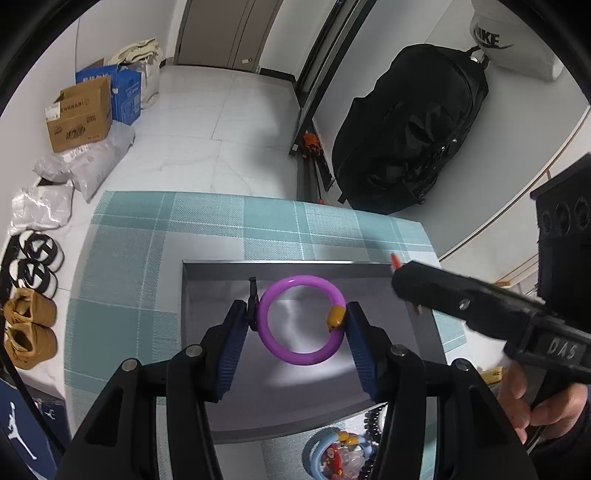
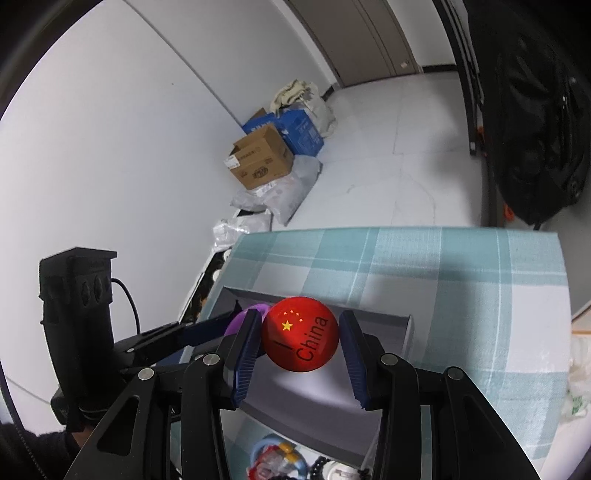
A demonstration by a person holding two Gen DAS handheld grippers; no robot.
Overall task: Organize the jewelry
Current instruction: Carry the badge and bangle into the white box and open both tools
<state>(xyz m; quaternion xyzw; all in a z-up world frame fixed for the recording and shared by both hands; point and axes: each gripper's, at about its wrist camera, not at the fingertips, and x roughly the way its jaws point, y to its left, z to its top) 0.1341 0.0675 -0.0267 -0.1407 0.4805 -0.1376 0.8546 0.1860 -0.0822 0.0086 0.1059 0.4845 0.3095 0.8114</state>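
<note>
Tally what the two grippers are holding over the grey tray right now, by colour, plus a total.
Purple: 1, the purple ring bracelet with an amber bead, in the left gripper.
Red: 1, the red China-flag badge, in the right gripper.
Total: 2, both above the grey tray.

A home's entry hall: shoes [image 1: 29, 332] line the left edge, cardboard boxes [image 1: 79, 114] upper left, a closed door [image 1: 221, 33] at the top.
</note>
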